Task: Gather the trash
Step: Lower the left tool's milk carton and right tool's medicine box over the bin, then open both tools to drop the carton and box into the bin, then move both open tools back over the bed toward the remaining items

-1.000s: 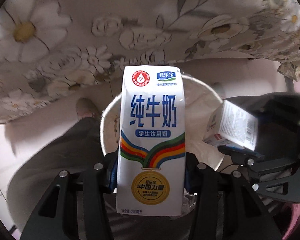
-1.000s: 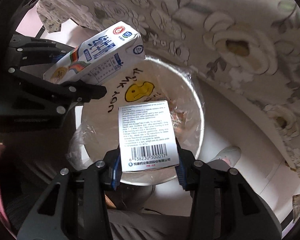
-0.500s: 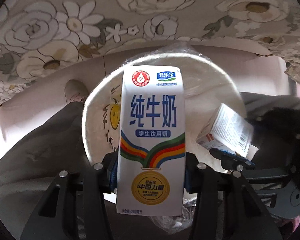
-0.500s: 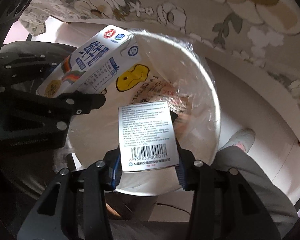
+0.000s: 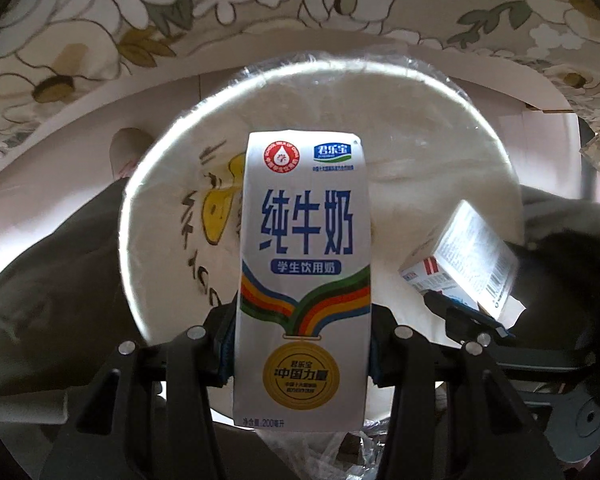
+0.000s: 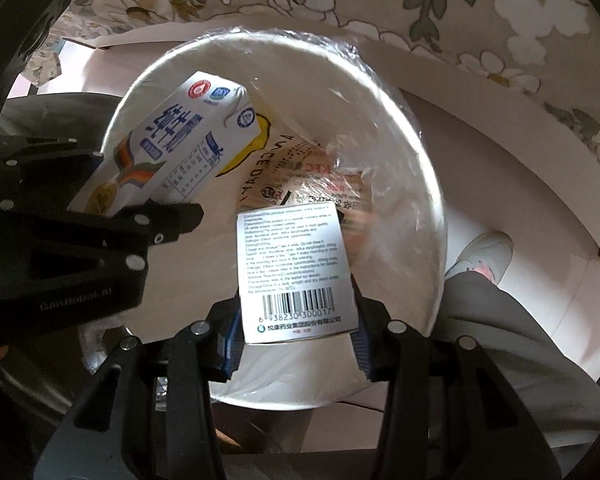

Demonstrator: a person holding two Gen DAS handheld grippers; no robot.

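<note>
My left gripper (image 5: 300,354) is shut on a white milk carton (image 5: 304,280) with blue Chinese lettering and holds it over a round white trash bin (image 5: 480,152) lined with clear plastic. The carton also shows in the right wrist view (image 6: 168,152), tilted over the bin's left rim. My right gripper (image 6: 296,344) is shut on a small white box (image 6: 294,268) with a barcode, held above the bin (image 6: 412,128). The box shows at the right in the left wrist view (image 5: 464,260). A KFC paper wrapper (image 6: 316,176) lies inside the bin.
A floral tablecloth (image 5: 100,20) hangs over the table edge behind the bin. The person's grey trouser leg (image 6: 512,328) and a shoe (image 6: 480,252) are beside the bin. The floor is pale.
Both grippers moved closer to the bin with their items held, so the bin fills more of each view. The milk carton now hangs over the bin's opening.
</note>
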